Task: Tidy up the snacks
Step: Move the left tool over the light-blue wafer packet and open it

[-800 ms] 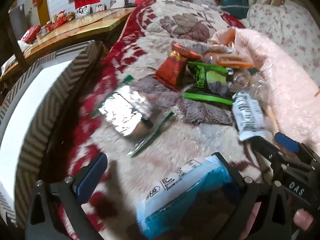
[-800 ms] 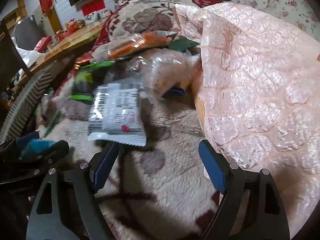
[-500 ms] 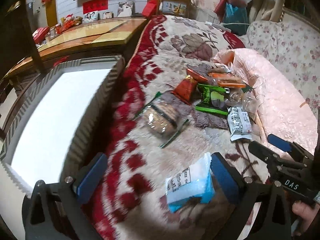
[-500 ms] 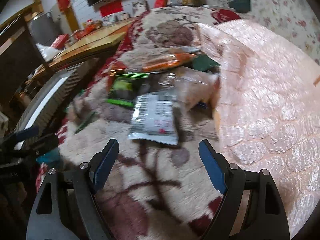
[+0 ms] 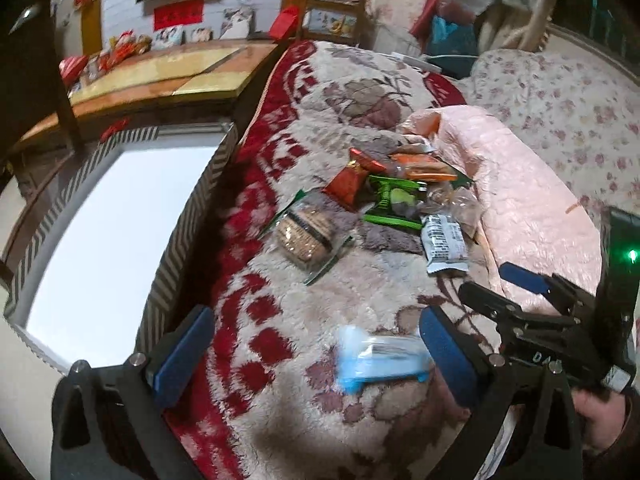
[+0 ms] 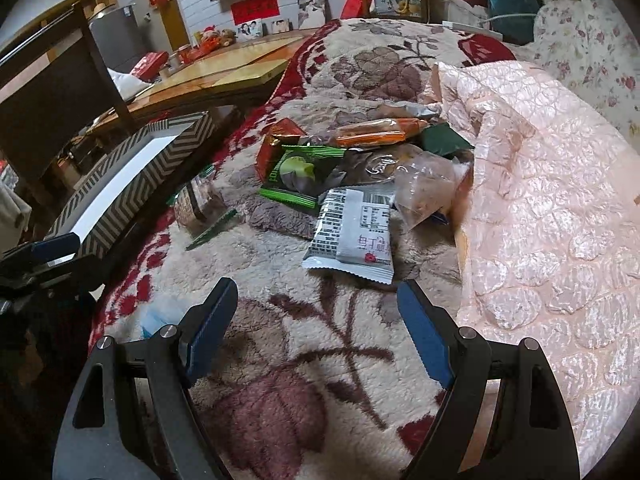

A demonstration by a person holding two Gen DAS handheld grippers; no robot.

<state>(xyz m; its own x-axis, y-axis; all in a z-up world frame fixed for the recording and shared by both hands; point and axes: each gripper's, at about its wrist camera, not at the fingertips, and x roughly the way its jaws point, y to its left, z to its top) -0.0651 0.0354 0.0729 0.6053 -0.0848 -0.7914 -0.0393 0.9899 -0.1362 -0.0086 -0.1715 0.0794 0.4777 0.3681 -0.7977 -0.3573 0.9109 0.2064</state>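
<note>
On the plush floral blanket (image 5: 320, 308), left wrist view first: the left gripper (image 5: 316, 344) hangs with its jaws spread wide, nothing between the pads, and a blurred blue-and-white packet (image 5: 380, 358) lies just inside the right-hand finger. Whether it touches the pad, I cannot tell. Up ahead sits the snack pile: a clear bag of brown biscuits (image 5: 306, 234), a red foil pack (image 5: 350, 182), a green pack (image 5: 394, 202), an orange pack (image 5: 424, 168) and a white barcode pouch (image 5: 444, 242). The chevron-sided box (image 5: 176, 240) stands at the blanket's left edge. Over to the right wrist view: the right gripper (image 6: 316, 330) is also wide open and empty above the blanket. The white pouch (image 6: 354, 234) lies just beyond its fingertips, with the green pack (image 6: 302, 178) and orange pack (image 6: 380, 132) behind. A pink quilt (image 6: 540, 200) borders the pile on the right.
</note>
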